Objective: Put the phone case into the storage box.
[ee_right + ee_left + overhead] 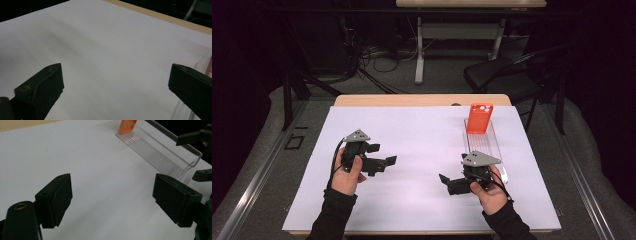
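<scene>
While both of your grippers hang over the white sheet with nothing between them, the work looks barely begun or between steps. Your left gripper (379, 155) has its fingers (56, 198) spread wide and released, pointing across the bench (422, 100) toward the right side; your right gripper (451, 183) is likewise released, its fingers (42, 87) gaping over bare white sheet (412, 165). The orange phone case (479, 118) stands upright at the far end of the clear tray (497, 150), leaning against its end wall, and the tray lies along the right side of the sheet, just beside your right hand (489, 192). From the left gripper view the tray (160, 152) runs away toward the case (126, 126), with its near stretch bare. Neither gripper touches the case or the tray, so I judge any grasp, lift or placing of them remains ahead of you.
</scene>
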The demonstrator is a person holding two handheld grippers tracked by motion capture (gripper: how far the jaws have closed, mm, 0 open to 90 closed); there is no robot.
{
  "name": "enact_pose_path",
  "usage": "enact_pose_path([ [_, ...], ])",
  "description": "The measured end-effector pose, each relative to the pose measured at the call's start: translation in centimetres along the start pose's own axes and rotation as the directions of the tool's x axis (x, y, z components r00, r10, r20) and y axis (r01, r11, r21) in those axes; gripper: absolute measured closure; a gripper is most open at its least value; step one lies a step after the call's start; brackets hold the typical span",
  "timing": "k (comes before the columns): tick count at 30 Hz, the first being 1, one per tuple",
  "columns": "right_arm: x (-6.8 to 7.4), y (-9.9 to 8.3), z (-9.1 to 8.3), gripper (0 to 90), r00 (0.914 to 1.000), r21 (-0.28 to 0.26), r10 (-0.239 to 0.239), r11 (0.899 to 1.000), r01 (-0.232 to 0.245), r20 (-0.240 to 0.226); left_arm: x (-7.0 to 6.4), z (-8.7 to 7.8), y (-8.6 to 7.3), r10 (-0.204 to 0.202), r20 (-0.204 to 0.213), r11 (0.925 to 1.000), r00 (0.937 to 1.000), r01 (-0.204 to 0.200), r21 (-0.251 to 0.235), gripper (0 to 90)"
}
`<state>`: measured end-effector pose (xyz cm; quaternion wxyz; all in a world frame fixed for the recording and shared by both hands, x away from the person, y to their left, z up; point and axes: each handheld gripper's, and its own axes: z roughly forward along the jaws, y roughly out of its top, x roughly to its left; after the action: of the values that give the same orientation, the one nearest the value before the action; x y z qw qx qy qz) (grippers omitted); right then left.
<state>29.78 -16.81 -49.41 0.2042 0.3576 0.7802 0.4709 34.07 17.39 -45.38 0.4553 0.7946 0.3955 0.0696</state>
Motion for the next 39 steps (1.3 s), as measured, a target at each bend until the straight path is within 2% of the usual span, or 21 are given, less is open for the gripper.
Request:
enact_pose_path([
  [16,1.6,-1.7,0.7,0.0,0.9983,-0.009,-0.038,0.999,0.038,-0.043,0.0,0.2,-0.1,0.006,0.000,1.0000,1.0000,-0.006,0.007,16.6],
  [21,2.0,-2.0,0.9,0.0,0.9980,-0.006,-0.037,0.999,0.037,-0.052,0.1,0.1,-0.1,0.007,0.001,1.0000,1.0000,-0.007,0.007,16.6],
  [31,2.3,-2.7,1.3,0.0,0.9967,-0.004,-0.053,0.999,0.053,-0.061,0.0,0.2,-0.1,0.006,-0.003,0.9999,1.0000,-0.006,0.010,16.6],
  [39,2.3,-3.1,1.6,0.0,0.9967,-0.001,-0.044,0.999,0.044,-0.069,0.0,0.2,-0.2,0.007,-0.004,0.9999,1.0000,-0.007,0.012,16.6],
])
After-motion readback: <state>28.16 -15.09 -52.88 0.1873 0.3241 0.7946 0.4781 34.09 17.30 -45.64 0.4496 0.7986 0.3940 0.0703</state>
